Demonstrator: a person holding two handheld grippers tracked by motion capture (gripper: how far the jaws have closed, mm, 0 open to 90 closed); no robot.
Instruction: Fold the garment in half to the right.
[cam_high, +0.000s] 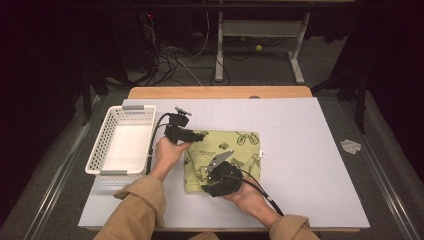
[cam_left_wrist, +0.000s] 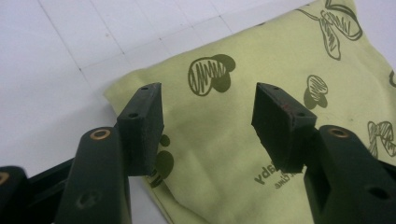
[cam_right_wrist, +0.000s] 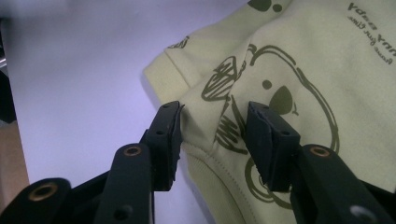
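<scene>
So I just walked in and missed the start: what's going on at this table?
A person is handling a folded green garment on the white table with two handheld grippers. The left gripper hovers open over one edge of it. The right gripper has a fold between its parted jaws, not pinched. A white basket waits beside the garment.

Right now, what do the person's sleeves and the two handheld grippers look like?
Both sleeves are tan, bunched at the cuffs. The left gripper and right gripper are black, each trailing a black cable. The right one carries a grey three-cornered plate. Close up, the black pads are blocky, with brass-coloured rivets on the jaw arms.
</scene>
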